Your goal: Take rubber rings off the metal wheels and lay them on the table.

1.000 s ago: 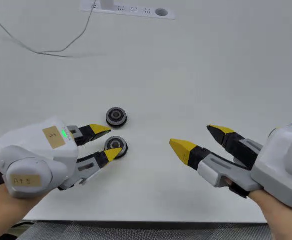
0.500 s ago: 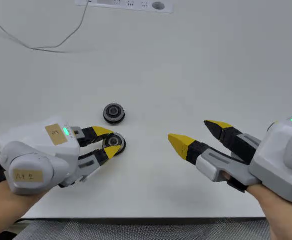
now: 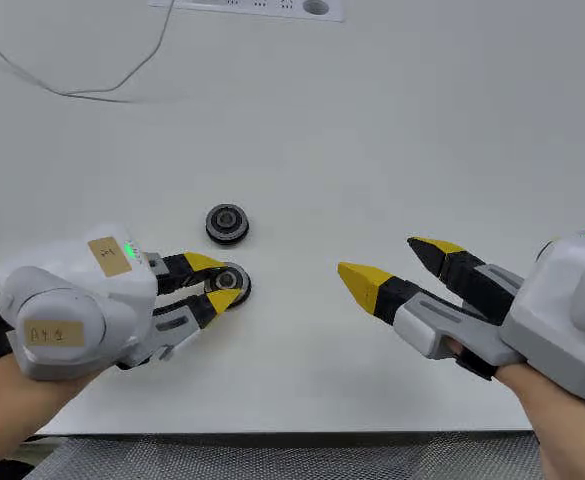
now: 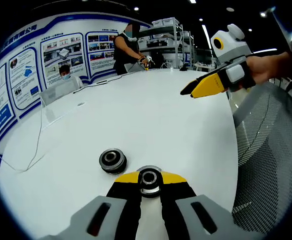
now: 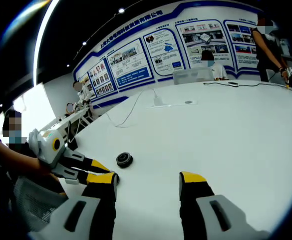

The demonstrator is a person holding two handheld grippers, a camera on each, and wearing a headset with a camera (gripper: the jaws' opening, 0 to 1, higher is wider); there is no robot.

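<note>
Left gripper [image 3: 219, 279] jaws bracket near metal wheel [image 3: 234, 282] on worktop [image 3: 392, 130]; whether clamped, cannot tell. Second metal wheel [image 3: 227, 222] just beyond, apart. Right gripper [image 3: 379, 256] released, jaws spread, well right of both wheels.

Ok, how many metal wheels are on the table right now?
2. The near wheel sits between the left gripper's jaw tips; the far wheel lies just beyond it on the table, untouched. None seems hidden.
</note>
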